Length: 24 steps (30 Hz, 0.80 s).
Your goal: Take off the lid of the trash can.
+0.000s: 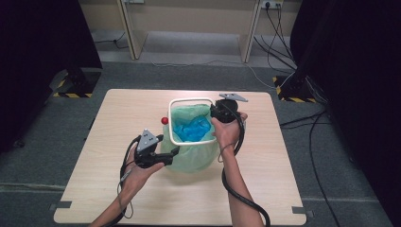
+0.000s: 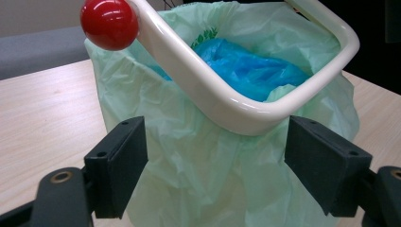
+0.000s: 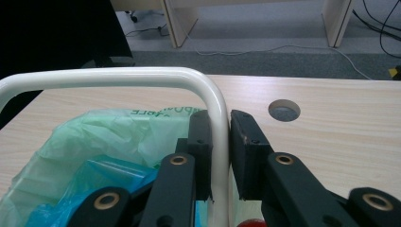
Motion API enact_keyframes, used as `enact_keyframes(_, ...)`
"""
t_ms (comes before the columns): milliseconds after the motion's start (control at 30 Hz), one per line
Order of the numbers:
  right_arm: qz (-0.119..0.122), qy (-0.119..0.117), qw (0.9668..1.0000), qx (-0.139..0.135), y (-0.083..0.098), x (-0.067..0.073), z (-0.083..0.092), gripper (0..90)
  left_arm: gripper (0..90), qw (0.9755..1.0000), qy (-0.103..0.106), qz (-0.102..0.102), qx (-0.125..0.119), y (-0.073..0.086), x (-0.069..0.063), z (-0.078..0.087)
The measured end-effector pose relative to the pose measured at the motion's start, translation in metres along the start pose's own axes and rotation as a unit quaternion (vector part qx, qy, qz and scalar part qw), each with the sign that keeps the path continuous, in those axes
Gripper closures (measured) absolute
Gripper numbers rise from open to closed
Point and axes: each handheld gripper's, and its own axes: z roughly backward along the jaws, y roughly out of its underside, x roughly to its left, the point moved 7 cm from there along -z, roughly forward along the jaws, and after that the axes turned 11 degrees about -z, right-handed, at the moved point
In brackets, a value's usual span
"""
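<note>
Left tongs (image 2: 215,163) closest to camera, jaws spread wide, gripping nothing, straddling near side of thin pale green plastic bag (image 2: 198,175). Bag hangs from cream rounded-square tube frame (image 2: 246,111), mid light wood bench (image 1: 118,189), crumpled blue plastic (image 2: 250,71) inside. Right tongs (image 3: 221,156) clamped tight on frame's right rail. Little red ball (image 1: 164,120) at frame's left side.

table (image 1: 118,189): light wood | floor cables (image 1: 279,33) | desk legs (image 1: 130,33)
</note>
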Motion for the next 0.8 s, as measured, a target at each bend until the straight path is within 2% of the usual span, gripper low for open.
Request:
enact_keyframes(267, -0.014, -0.007, 0.9999, -0.002, -0.009, -0.003, 0.008, 79.2, 21.9, 0.9998, 0.008, -0.006, -0.016, -0.013, -0.007, 0.004)
enact_keyframes(433, -0.023, -0.01, 0.9997, -0.004, -0.015, -0.01, 0.014, 79.2, 21.8, 0.9994, 0.019, -0.014, -0.024, -0.019, -0.015, 0.006)
enact_keyframes(600, -0.032, -0.006, 0.9995, -0.008, -0.021, -0.027, 0.022, 79.2, 21.7, 0.9995, 0.018, -0.015, -0.02, -0.016, -0.014, 0.006)
enact_keyframes(800, -0.041, 0.004, 0.9991, -0.011, -0.026, -0.055, 0.033, 79.1, 21.6, 0.9997, 0.006, -0.02, -0.009, -0.007, -0.009, 0.005)
